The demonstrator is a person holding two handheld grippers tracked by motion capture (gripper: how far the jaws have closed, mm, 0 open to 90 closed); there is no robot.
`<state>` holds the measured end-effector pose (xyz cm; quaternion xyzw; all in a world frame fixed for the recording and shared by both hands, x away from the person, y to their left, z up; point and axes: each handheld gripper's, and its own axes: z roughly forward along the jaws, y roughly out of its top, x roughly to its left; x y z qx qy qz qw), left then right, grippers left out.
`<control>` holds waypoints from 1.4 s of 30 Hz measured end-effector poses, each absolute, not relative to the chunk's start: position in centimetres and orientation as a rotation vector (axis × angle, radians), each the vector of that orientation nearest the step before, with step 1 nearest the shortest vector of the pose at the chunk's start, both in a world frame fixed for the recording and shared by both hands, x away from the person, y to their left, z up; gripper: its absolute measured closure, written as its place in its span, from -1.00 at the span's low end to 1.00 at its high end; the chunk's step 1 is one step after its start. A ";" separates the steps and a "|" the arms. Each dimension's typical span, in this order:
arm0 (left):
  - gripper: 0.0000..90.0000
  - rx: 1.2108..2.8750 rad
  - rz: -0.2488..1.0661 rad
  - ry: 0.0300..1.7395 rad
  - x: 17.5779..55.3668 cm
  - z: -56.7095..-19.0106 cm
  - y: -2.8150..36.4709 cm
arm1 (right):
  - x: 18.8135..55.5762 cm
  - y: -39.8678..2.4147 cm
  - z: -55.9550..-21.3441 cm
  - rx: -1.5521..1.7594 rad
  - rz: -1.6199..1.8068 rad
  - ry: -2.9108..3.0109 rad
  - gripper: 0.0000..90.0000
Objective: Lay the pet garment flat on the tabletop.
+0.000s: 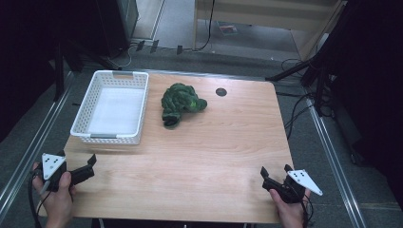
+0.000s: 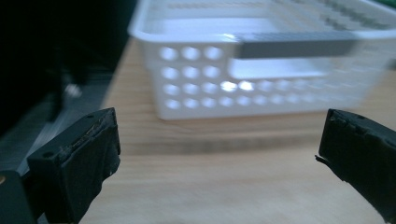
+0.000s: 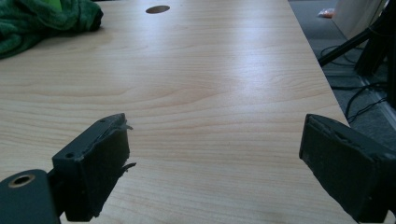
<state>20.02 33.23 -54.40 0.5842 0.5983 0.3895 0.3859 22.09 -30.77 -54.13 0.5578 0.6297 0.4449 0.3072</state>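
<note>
Grey floor and dark stands surround a light wooden table in the high view, and the room's left and right sides fall into black where little can be made out. A white perforated basket sits at the table's far left, its inside bare. Just right of it, apart from it, lies a crumpled green cloth, with a small dark round hole in the tabletop beyond. At the near left corner a hand holds the left gripper, and at the near right edge another hand holds the right gripper; both forearms are cut off by the bottom of the view. Each gripper's 2 jaws stand apart with nothing between them.

Left gripper view: the 2 black jaws of the left gripper are spread wide, holding and touching nothing, over bare wood. Ahead stands the basket, blurred, its far end and right side cut off. Past the table's left edge all is dark.

Right gripper view: the right gripper also has its jaws wide, empty, above bare tabletop. The green cloth shows at the upper left, cropped by the edge, well away from the jaws, with the hole to its right. Cables and a dark stand leg lie on the floor past the table's right edge.
</note>
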 end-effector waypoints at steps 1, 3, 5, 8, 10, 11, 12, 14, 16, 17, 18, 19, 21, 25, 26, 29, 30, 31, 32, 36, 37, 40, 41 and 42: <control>-1.00 1.490 0.982 1.510 20.2 -54.7 33.4 | 22.1 -30.8 -54.1 1.476 1.183 1.663 -0.81; -1.00 1.476 0.963 1.514 20.4 -54.9 33.5 | 22.1 -30.8 -54.1 1.481 1.174 1.658 -0.81; -1.00 1.458 0.961 1.498 20.2 -54.8 33.6 | 22.2 -30.7 -54.1 1.477 1.159 1.674 -0.81; -1.00 1.434 0.946 1.509 20.2 -54.9 33.8 | 22.4 -30.4 -53.9 1.476 1.127 1.691 -0.80; -1.00 1.424 0.939 1.526 20.3 -55.0 33.8 | 22.6 -30.2 -53.7 1.465 1.116 1.703 -0.79; -1.00 1.426 0.939 1.528 20.3 -55.0 33.8 | 22.8 -30.1 -53.4 1.461 1.122 1.713 -0.79; -1.00 1.432 0.944 1.525 20.3 -55.1 33.8 | 22.9 -30.0 -53.2 1.454 1.133 1.722 -0.79; -1.00 1.439 0.951 1.513 20.3 -55.1 33.5 | 23.2 -29.4 -52.4 1.428 1.141 1.738 -0.79; -1.00 1.459 0.951 1.494 20.3 -55.1 33.4 | 23.6 -28.8 -51.4 1.403 1.152 1.744 -0.79; -1.00 1.466 0.930 1.485 20.4 -55.1 33.5 | 23.9 -28.3 -50.8 1.393 1.157 1.745 -0.79; -1.00 1.466 0.930 1.485 20.4 -55.1 33.5 | 23.9 -28.3 -50.8 1.393 1.157 1.745 -0.79; -1.00 1.461 0.909 1.491 20.4 -55.1 33.6 | 24.6 -27.2 -49.7 1.383 1.146 1.745 -0.77; -1.00 1.444 0.902 1.495 20.4 -55.1 33.8 | 25.4 -26.1 -48.9 1.374 1.144 1.753 -0.77; -1.00 1.442 0.896 1.496 20.5 -55.1 33.8 | 27.2 -23.4 -47.9 1.330 1.144 1.787 -0.75; -1.00 1.432 0.885 1.504 20.5 -55.1 34.0 | 27.7 -22.6 -47.8 1.318 1.156 1.794 -0.75; -1.00 1.377 0.891 1.550 20.6 -55.1 34.2 | 28.8 -20.7 -47.6 1.302 1.178 1.828 -0.75; -1.00 1.380 0.894 1.551 20.5 -55.1 34.2 | 29.1 -20.3 -47.6 1.296 1.178 1.839 -0.75; -1.00 1.380 0.894 1.551 20.5 -55.1 34.2 | 29.1 -20.3 -47.6 1.296 1.178 1.839 -0.75; -1.00 1.395 0.893 1.540 20.6 -55.1 34.1 | 29.9 -19.2 -47.4 1.280 1.179 1.864 -0.75; -1.00 1.427 0.900 1.521 20.6 -55.1 33.9 | 31.0 -17.6 -46.8 1.260 1.186 1.891 -0.77; -1.00 1.441 0.903 1.522 20.6 -55.1 33.8 | 31.2 -17.2 -46.7 1.258 1.189 1.900 -0.79; -1.00 1.480 0.915 1.503 20.7 -55.1 33.5 | 32.1 -15.8 -46.3 1.236 1.175 1.947 -0.86; -1.00 1.480 0.915 1.503 20.7 -55.1 33.5 | 32.3 -15.4 -46.3 1.233 1.172 1.953 -0.87; -1.00 1.493 0.918 1.495 20.7 -55.1 33.4 | 32.7 -14.8 -46.2 1.230 1.174 1.969 -0.89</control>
